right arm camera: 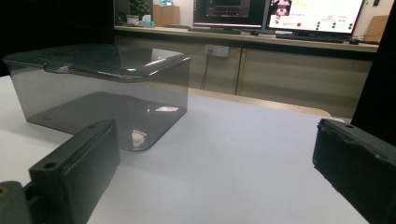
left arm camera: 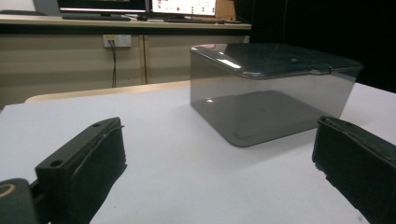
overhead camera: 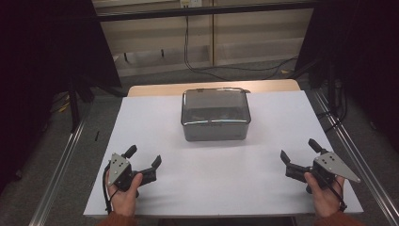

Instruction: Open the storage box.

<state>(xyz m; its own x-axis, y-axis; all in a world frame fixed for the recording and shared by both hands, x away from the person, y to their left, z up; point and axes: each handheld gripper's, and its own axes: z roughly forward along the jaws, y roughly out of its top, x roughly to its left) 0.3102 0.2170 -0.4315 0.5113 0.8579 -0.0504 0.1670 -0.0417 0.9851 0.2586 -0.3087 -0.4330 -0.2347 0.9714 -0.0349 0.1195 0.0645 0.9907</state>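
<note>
Resting wide open and empty, left gripper (overhead camera: 145, 160) and right gripper (overhead camera: 297, 153), well short of lidded smoky translucent plastic box (overhead camera: 215, 114); nothing begun, lid still on.

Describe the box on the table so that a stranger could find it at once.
Look at the white table, then toward its far middle. There stands the box: smoky, see-through plastic with rounded corners and a closed lid, the sole item there besides two grippers.

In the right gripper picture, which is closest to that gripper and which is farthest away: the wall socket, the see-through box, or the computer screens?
1. The smoky see-through box, on the white table to the left, just past the open right gripper.
2. The wall socket, on the cabinet front beyond the table's far edge.
3. The computer screens, up on the counter; only slightly behind the socket.
</note>
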